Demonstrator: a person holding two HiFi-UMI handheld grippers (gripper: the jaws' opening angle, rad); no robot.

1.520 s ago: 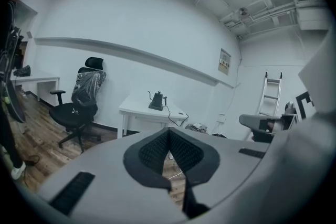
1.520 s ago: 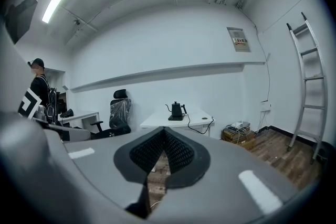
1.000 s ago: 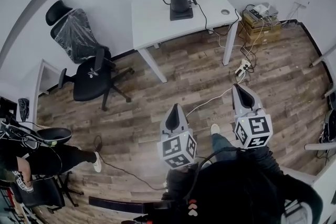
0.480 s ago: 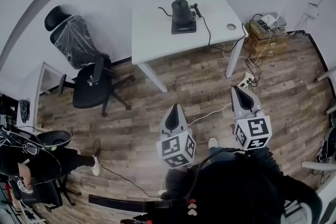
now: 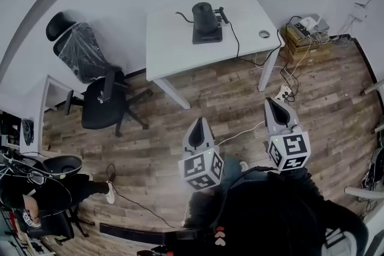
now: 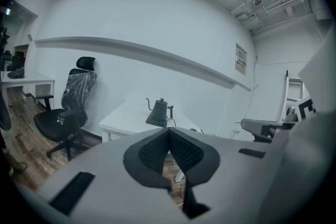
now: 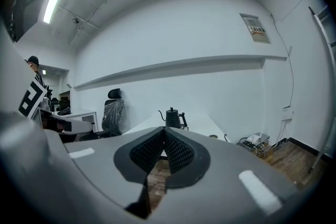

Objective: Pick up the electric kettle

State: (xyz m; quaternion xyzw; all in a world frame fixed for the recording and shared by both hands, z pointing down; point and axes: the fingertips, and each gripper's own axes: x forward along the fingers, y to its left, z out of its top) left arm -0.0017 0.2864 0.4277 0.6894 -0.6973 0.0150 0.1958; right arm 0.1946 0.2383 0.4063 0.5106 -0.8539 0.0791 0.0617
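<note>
Since a second ago the black gooseneck electric kettle (image 5: pixel 204 16) and the white rectangular table (image 5: pixel 174 48) under it have drawn nearer and slid lower in the head view. The kettle stands upright on its dark square base (image 5: pixel 207 38) near the table's far edge, at 12 o'clock from both grippers and well apart from them. The left gripper (image 5: pixel 199 126) and right gripper (image 5: pixel 271 105) hang side by side over the wood-plank floor (image 5: pixel 150 147), each with jaws pressed together and nothing between. A black office chair (image 5: pixel 102 106) sits at the table's 9 o'clock, and a cardboard box (image 5: pixel 306 46) at its 3 o'clock.
</note>
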